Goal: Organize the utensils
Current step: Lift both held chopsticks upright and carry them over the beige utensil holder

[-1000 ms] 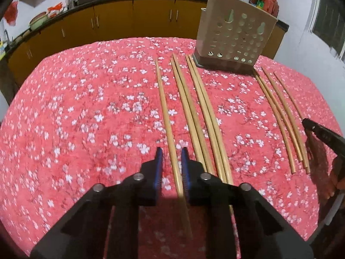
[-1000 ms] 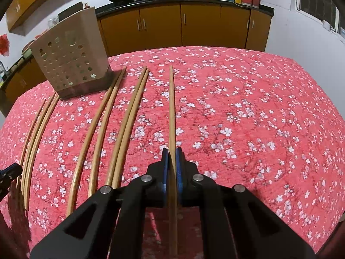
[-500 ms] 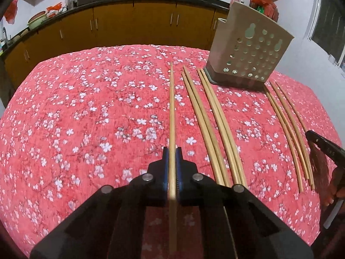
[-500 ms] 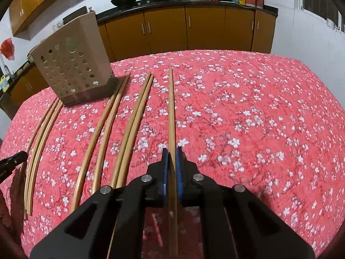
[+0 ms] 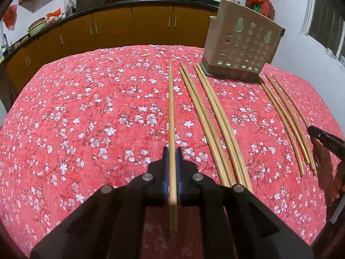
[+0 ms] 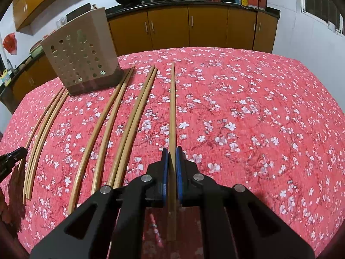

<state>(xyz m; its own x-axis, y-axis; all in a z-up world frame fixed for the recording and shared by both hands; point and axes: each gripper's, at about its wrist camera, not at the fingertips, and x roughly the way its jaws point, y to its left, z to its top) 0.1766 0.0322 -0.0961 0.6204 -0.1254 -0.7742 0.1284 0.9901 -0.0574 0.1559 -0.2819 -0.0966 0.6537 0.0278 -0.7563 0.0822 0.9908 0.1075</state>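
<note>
Left gripper clamped on a chopstick; right gripper clamped on another chopstick, both sticks pointing away over the red floral tablecloth. More loose chopsticks lie side by side between them. Farther back, perforated utensil holder stands upright on the cloth. Cabinets behind.

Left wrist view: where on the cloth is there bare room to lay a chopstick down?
The wide cloth left of the held chopstick is bare up to the far edge of the table. The cloth right of it is crowded: two chopstick pairs lie there, then the holder, then three more sticks.
</note>
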